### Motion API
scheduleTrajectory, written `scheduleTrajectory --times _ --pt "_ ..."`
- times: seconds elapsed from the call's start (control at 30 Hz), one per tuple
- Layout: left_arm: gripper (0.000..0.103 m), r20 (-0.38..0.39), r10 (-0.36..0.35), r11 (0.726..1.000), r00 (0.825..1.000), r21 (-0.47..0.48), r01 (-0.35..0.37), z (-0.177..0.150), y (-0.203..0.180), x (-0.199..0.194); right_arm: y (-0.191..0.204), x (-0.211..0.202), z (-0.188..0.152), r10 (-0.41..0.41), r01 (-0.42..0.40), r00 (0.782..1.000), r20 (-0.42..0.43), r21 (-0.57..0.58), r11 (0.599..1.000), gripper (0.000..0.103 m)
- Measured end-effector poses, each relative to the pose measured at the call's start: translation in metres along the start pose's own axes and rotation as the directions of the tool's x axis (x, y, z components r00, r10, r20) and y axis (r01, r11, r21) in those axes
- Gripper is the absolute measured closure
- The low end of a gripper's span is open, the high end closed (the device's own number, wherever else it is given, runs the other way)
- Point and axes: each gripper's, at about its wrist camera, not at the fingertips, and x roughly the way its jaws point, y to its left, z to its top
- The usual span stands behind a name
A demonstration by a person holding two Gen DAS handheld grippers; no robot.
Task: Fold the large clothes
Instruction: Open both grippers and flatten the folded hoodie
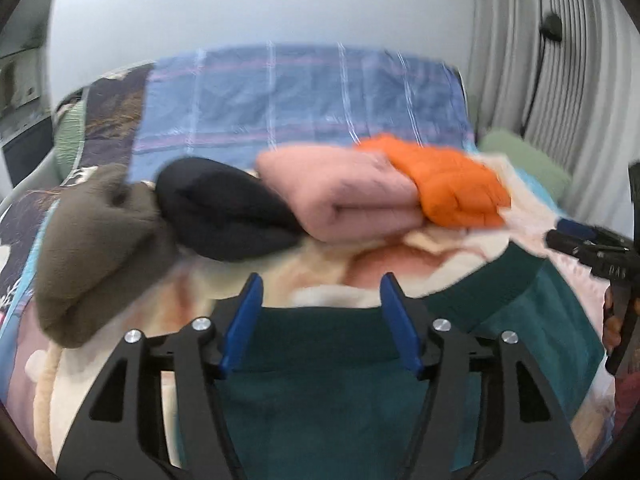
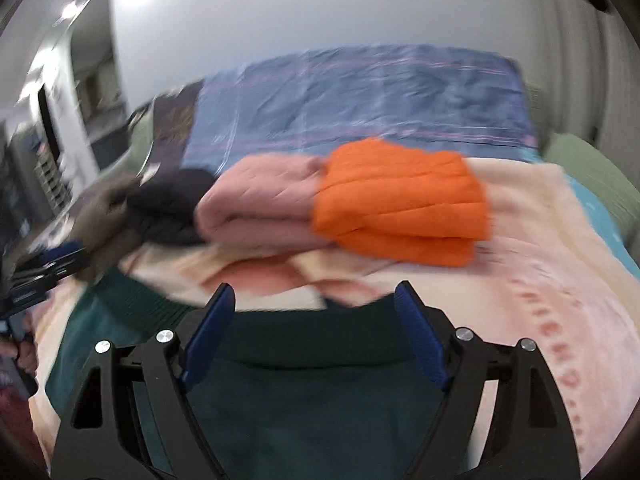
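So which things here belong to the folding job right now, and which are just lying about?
In the job:
- dark green garment
- left gripper, open above it
- right gripper, open above it

Lying about:
- folded orange garment
- folded pink garment
- black garment
- brown garment
- blue plaid bedspread

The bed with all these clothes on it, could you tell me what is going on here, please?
A person is folding clothes on a bed with a two-finger gripper in each hand. Both the left gripper and the right gripper stand open over a dark green garment lying on a pale blanket, gripping nothing. Behind it sit folded pieces in a row: olive, black, pink and orange.
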Motion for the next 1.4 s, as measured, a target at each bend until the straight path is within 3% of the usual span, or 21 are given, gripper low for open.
scheduleTrajectory --times 0.03,0.07,0.1,0.13,0.2,0.33,0.5,0.67,0.77,0.83,0.97,1.07,1.2,1.33,1.4 --pt "0.027 -0.049 0.019 1.0 0.999 0.021 -0.018 -0.004 -0.009 0.021 0.004 0.026 -0.009 -0.039 0.038 0.997 -0.067 -0.027 0.999 0.019" --pt "0.023 -0.098 0.077 0.996 0.992 0.059 -0.071 -0.011 -0.013 0.043 0.005 0.054 -0.02 -0.091 0.083 0.985 -0.148 -0.059 0.995 0.01" --pt "0.02 -0.16 0.19 0.977 0.969 0.125 -0.171 -0.026 -0.015 0.072 0.002 0.073 -0.032 -0.082 0.074 0.979 -0.188 -0.053 0.996 0.004" --pt "0.019 -0.201 0.173 0.982 0.964 0.104 -0.155 -0.037 -0.009 0.089 -0.007 0.081 -0.037 -0.045 0.045 0.98 -0.194 -0.005 0.999 0.003" --pt "0.019 -0.202 0.076 0.997 0.976 -0.014 -0.08 -0.04 0.009 0.088 -0.017 0.08 -0.033 0.006 0.004 0.982 -0.191 0.048 0.999 0.002" --pt "0.019 -0.195 0.034 0.998 0.98 -0.041 -0.042 -0.042 0.014 0.086 -0.015 0.085 -0.035 -0.013 0.019 0.984 -0.178 0.032 0.999 0.001" --pt "0.019 -0.191 -0.039 0.994 0.981 -0.103 0.02 -0.045 0.027 0.085 -0.018 0.081 -0.036 0.02 -0.01 0.984 -0.178 0.057 0.998 0.001" --pt "0.019 -0.159 -0.014 0.994 0.987 -0.108 -0.003 -0.042 0.028 0.066 -0.016 0.062 -0.033 0.02 -0.012 0.988 -0.153 0.051 0.999 0.001" --pt "0.007 -0.131 0.032 0.994 0.991 -0.103 -0.046 -0.046 0.041 0.041 -0.019 0.022 -0.032 -0.045 0.046 0.996 -0.081 0.008 0.999 0.001" --pt "0.006 -0.14 -0.004 0.994 0.99 -0.107 -0.011 -0.054 0.05 0.039 -0.027 0.016 -0.043 -0.102 0.101 0.99 -0.094 -0.02 0.995 0.001" --pt "0.006 -0.132 -0.117 0.98 0.984 -0.178 0.092 -0.066 0.065 0.054 -0.061 0.034 -0.068 0.065 -0.05 0.991 -0.113 0.129 0.99 0.001" --pt "0.005 -0.142 -0.201 0.956 0.969 -0.244 0.163 -0.067 0.075 0.065 -0.057 0.035 -0.068 0.054 -0.041 0.992 -0.111 0.115 0.993 0.001" --pt "0.005 -0.14 -0.169 0.966 0.976 -0.222 0.136 -0.066 0.069 0.061 -0.055 0.031 -0.067 0.042 -0.03 0.993 -0.11 0.105 0.994 0.001" --pt "0.008 -0.14 -0.09 0.98 0.986 -0.187 0.063 -0.056 0.055 0.044 -0.041 0.01 -0.052 -0.051 0.061 0.99 -0.129 0.07 0.996 0.001" --pt "0.008 -0.105 -0.151 0.97 0.983 -0.206 0.127 -0.042 0.046 0.025 -0.02 -0.012 -0.036 -0.055 0.058 0.997 -0.06 0.043 0.997 0.001"
